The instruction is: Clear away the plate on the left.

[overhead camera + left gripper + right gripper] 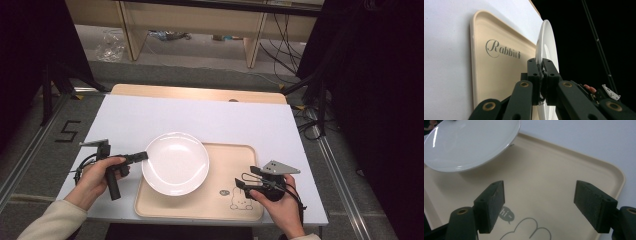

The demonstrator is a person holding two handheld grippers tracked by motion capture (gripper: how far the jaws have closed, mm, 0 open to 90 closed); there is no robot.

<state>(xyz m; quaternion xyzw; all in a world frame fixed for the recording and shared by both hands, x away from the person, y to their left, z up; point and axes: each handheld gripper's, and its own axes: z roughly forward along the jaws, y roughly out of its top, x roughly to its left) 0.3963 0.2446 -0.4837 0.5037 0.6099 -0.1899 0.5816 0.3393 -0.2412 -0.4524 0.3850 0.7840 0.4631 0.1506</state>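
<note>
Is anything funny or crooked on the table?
Yes, the white plate isn't lying flat. The left gripper pinches its rim, and in the right gripper view the plate hangs tilted above the tray, with a shadow under it. Nothing looks spilled or broken. The right gripper is open, holding nothing.

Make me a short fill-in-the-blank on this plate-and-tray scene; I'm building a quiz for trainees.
1. The left gripper is shut on the rim of the white ____.
2. The plate is over a beige ____.
3. The jaws of the right gripper stand ____, with nothing between them.
4. The word printed on the tray reads ____.

Missing words: plate; tray; open; Rabbit
</note>
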